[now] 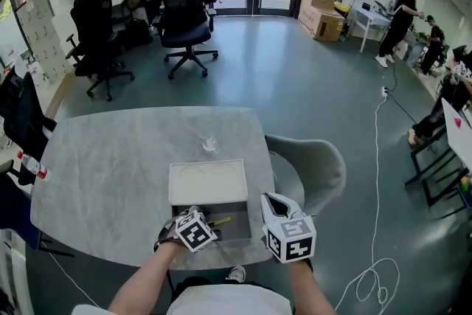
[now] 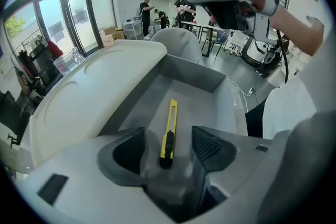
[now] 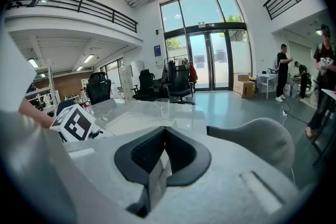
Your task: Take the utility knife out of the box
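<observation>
left hand-held gripper (image 2: pixel 168 139) | jaws apart | utility knife (image 2: pixel 171 119) between, in box (image 2: pixel 195 73)

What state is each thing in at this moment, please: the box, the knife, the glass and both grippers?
box: open, grey inside exposed.
utility knife: lying flat inside the box, not gripped.
left gripper: open, jaws either side of the knife's near end.
right gripper: shut, nothing between the jaws.
glass: upright beyond the box, looks empty.
</observation>
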A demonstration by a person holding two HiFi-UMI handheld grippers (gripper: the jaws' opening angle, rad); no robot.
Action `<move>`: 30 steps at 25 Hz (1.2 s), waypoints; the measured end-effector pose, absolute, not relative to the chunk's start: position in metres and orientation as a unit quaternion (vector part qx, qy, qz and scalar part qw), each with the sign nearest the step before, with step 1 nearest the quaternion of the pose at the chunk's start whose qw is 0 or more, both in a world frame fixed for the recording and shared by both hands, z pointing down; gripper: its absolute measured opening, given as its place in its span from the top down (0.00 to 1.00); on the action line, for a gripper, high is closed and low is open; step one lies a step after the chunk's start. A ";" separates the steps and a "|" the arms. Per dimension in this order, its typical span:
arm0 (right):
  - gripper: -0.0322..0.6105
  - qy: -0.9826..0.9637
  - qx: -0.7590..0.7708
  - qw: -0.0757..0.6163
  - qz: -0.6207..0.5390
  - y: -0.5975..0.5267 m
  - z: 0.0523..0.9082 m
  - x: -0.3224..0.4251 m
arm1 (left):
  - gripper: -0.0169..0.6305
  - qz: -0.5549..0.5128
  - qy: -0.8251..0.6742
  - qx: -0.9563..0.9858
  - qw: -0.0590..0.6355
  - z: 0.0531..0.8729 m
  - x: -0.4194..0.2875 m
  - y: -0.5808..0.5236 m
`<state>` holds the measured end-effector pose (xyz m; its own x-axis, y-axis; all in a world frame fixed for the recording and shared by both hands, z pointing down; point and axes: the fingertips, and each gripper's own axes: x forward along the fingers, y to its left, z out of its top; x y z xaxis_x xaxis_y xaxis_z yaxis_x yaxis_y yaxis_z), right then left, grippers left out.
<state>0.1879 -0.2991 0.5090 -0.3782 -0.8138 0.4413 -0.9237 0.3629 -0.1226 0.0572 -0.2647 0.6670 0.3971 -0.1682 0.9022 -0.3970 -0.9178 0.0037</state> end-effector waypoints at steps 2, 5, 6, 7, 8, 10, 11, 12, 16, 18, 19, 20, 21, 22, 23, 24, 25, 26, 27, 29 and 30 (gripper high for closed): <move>0.94 -0.813 0.533 0.153 0.177 -0.302 0.508 0.189 | 0.55 0.524 -0.167 0.828 0.107 0.667 0.060 -0.264; 0.94 -0.814 0.532 0.151 0.177 -0.305 0.509 0.191 | 0.55 0.524 -0.164 0.829 0.106 0.666 0.061 -0.264; 0.94 -0.814 0.531 0.151 0.178 -0.307 0.510 0.191 | 0.56 0.524 -0.163 0.829 0.105 0.665 0.061 -0.265; 0.94 -0.815 0.530 0.151 0.178 -0.308 0.511 0.191 | 0.56 0.525 -0.163 0.829 0.105 0.666 0.060 -0.266; 0.94 -0.816 0.529 0.151 0.179 -0.309 0.512 0.190 | 0.57 0.526 -0.163 0.828 0.104 0.667 0.060 -0.267; 0.94 -0.818 0.526 0.152 0.180 -0.310 0.514 0.190 | 0.61 0.527 -0.167 0.827 0.102 0.669 0.058 -0.268; 0.94 -0.819 0.524 0.152 0.180 -0.311 0.515 0.189 | 0.64 0.527 -0.168 0.827 0.101 0.669 0.058 -0.269; 0.94 -0.820 0.522 0.152 0.180 -0.312 0.515 0.189 | 0.65 0.527 -0.168 0.827 0.101 0.669 0.059 -0.269; 0.94 -0.822 0.518 0.152 0.179 -0.314 0.515 0.188 | 0.69 0.525 -0.168 0.828 0.105 0.669 0.060 -0.267; 0.94 -0.823 0.517 0.152 0.180 -0.315 0.515 0.189 | 0.71 0.524 -0.170 0.828 0.105 0.668 0.060 -0.267; 0.94 -0.823 0.517 0.152 0.180 -0.316 0.516 0.189 | 0.73 0.524 -0.171 0.828 0.104 0.669 0.060 -0.267; 0.94 -0.824 0.516 0.152 0.181 -0.317 0.516 0.188 | 0.74 0.525 -0.171 0.827 0.104 0.669 0.060 -0.267; 0.94 -0.824 0.515 0.152 0.181 -0.317 0.516 0.188 | 0.75 0.526 -0.170 0.827 0.107 0.669 0.060 -0.267; 0.94 -0.825 0.514 0.152 0.182 -0.318 0.516 0.187 | 0.75 0.526 -0.170 0.826 0.109 0.669 0.060 -0.267; 0.94 -0.825 0.513 0.152 0.182 -0.318 0.516 0.187 | 0.75 0.527 -0.168 0.826 0.111 0.668 0.061 -0.266; 0.94 -0.825 0.512 0.152 0.183 -0.318 0.516 0.186 | 0.76 0.527 -0.167 0.826 0.111 0.667 0.062 -0.266; 0.94 -0.826 0.512 0.152 0.183 -0.318 0.516 0.186 | 0.76 0.527 -0.165 0.826 0.112 0.667 0.062 -0.266; 0.94 -0.826 0.511 0.153 0.183 -0.319 0.517 0.186 | 0.77 0.527 -0.165 0.826 0.113 0.667 0.062 -0.265; 0.94 -0.826 0.511 0.153 0.183 -0.319 0.517 0.185 | 0.77 0.528 -0.165 0.825 0.114 0.668 0.062 -0.265; 0.94 -0.826 0.510 0.153 0.183 -0.319 0.517 0.185 | 0.78 0.528 -0.166 0.825 0.115 0.668 0.060 -0.265; 0.94 -0.826 0.510 0.153 0.183 -0.320 0.517 0.184 | 0.79 0.528 -0.166 0.825 0.114 0.668 0.060 -0.265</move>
<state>0.1843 -0.3195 0.5168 -0.4329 -0.7866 0.4402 -0.8990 0.4129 -0.1462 0.0602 -0.2647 0.6683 0.3870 -0.1529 0.9093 -0.3944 -0.9189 0.0133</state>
